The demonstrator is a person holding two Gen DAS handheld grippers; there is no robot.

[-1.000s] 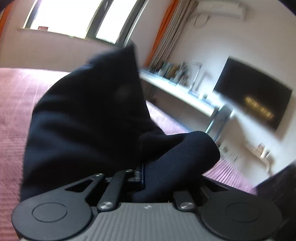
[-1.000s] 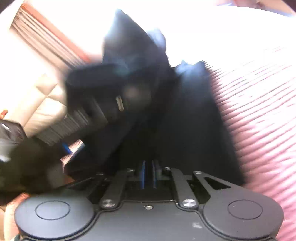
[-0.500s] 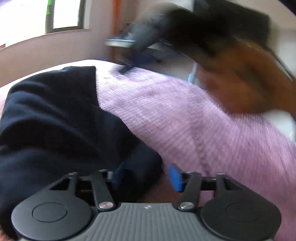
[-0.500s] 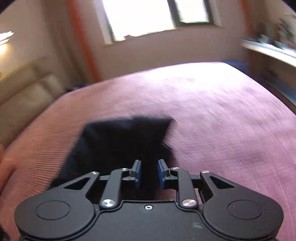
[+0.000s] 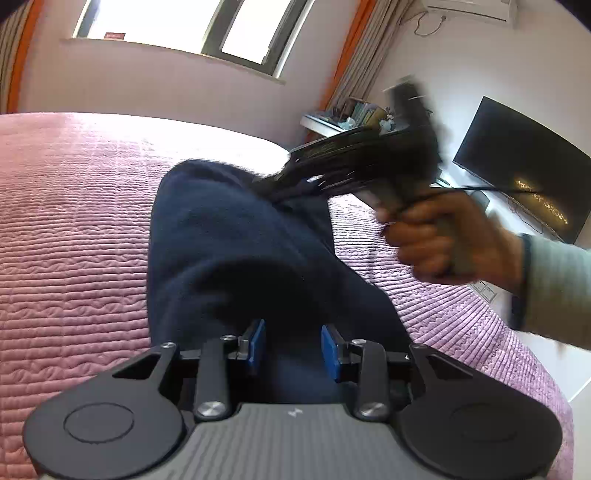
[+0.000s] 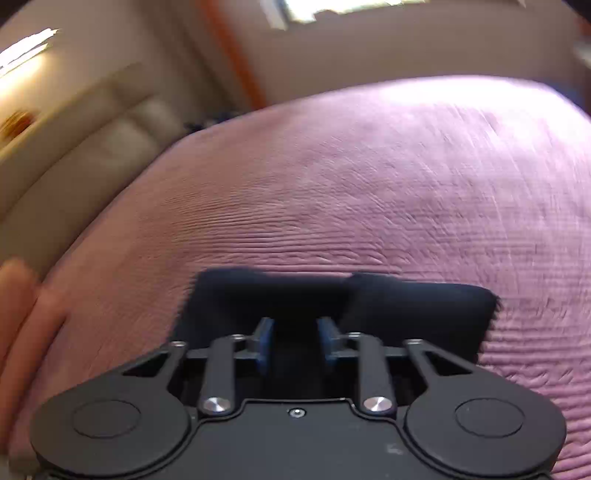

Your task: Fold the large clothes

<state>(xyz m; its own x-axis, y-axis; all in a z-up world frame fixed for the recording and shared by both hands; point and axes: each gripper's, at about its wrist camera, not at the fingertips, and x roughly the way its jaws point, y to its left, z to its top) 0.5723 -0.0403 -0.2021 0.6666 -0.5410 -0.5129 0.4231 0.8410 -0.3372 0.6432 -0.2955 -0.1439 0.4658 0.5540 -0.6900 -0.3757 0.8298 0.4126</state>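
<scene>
A dark navy garment (image 5: 236, 251) lies folded on the pink quilted bedspread (image 5: 66, 236). My left gripper (image 5: 292, 345) is open just above its near end, blue pads apart and empty. In the left wrist view the right gripper (image 5: 373, 162) is blurred over the garment's far end, held by a hand (image 5: 436, 240). In the right wrist view the right gripper (image 6: 295, 341) is open over the garment (image 6: 406, 306), which lies flat on the bedspread (image 6: 369, 184).
A beige padded headboard (image 6: 92, 140) runs along the left. A window (image 5: 177, 26), orange curtains (image 5: 354, 55), a cluttered shelf (image 5: 351, 114) and a wall TV (image 5: 517, 166) stand beyond the bed. The bed's edge falls away at right.
Both grippers have let go of the garment and opened. The garment, held up a second ago, now lies on the bed. The right gripper is still moving.
</scene>
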